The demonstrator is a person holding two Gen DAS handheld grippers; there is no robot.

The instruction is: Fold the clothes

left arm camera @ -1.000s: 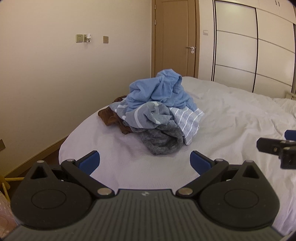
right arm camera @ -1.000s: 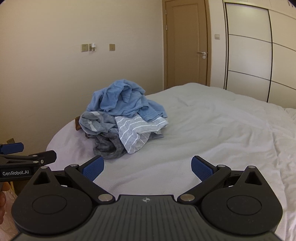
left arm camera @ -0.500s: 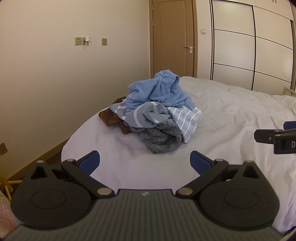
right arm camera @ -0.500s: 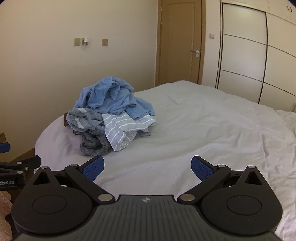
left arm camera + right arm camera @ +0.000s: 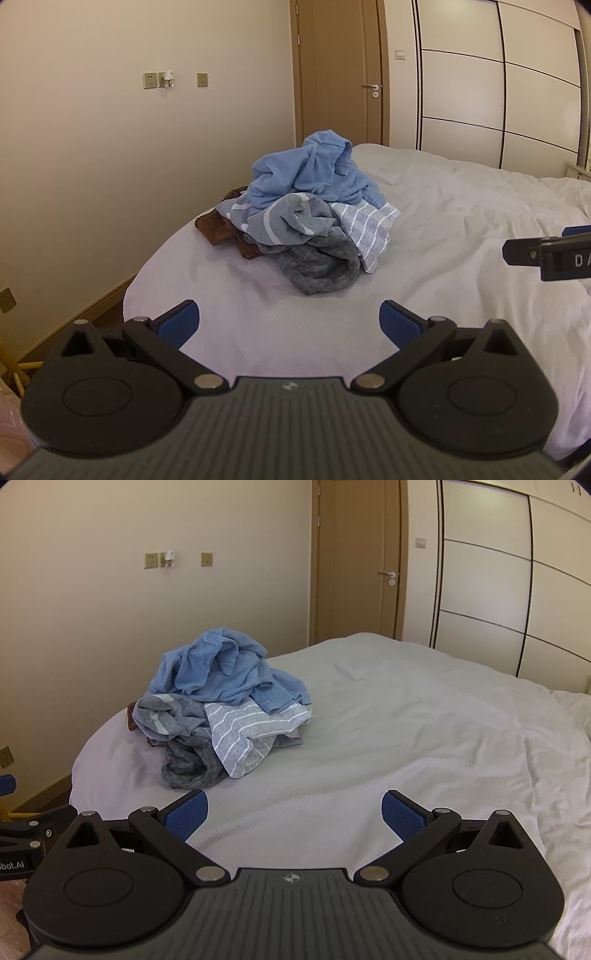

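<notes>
Approach step, I judge: left gripper (image 5: 289, 320) and right gripper (image 5: 294, 809) hover wide apart, empty, above the bed (image 5: 406, 738). The clothes pile (image 5: 306, 221) lies ahead; next, pinching the blue shirt (image 5: 221, 668) on top.

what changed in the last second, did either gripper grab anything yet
Nothing grabbed. Both views have shifted a little, so the grippers have moved, mostly sideways; the left gripper and right gripper remain open and empty, short of the clothes pile. The pile lies unchanged on the bed.
</notes>
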